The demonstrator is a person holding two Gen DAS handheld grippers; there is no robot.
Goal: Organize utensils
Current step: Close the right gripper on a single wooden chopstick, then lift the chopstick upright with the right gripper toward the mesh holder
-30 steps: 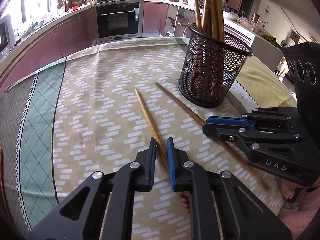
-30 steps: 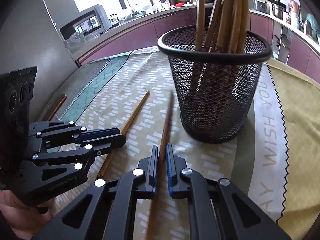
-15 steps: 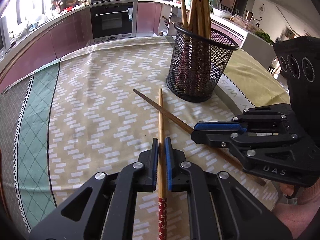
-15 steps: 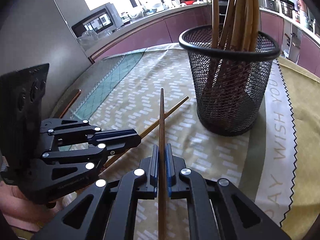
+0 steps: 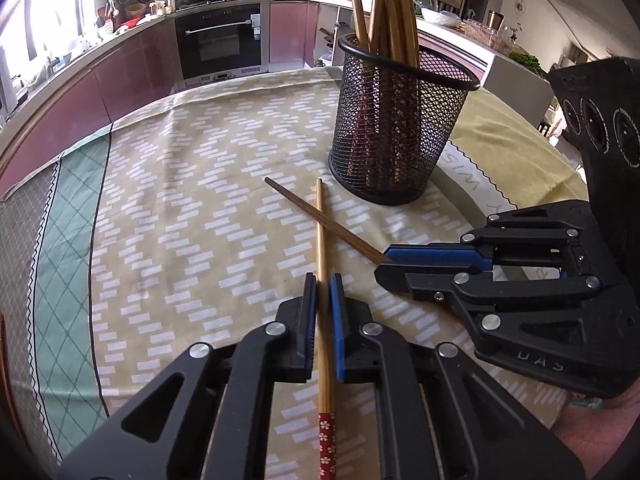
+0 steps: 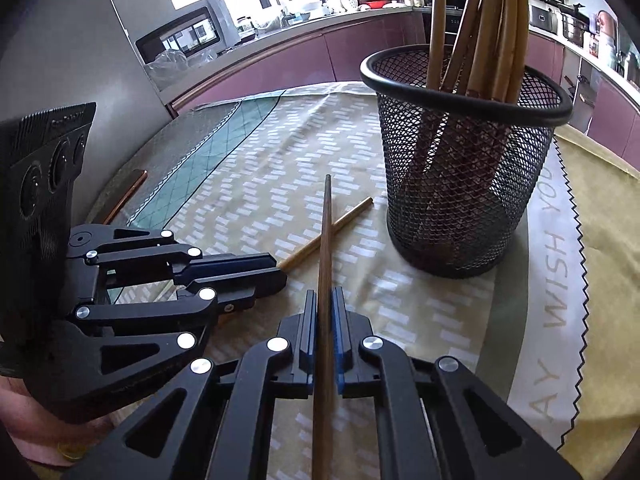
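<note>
Only left view shows light chopstick's red floral end.

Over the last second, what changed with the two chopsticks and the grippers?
Both chopsticks lay flat and uncrossed between open jaws. Now the left gripper is shut on the light chopstick and the right gripper on the dark chopstick; both are lifted, tips crossing. The mesh holder and tablecloth stayed put.
</note>
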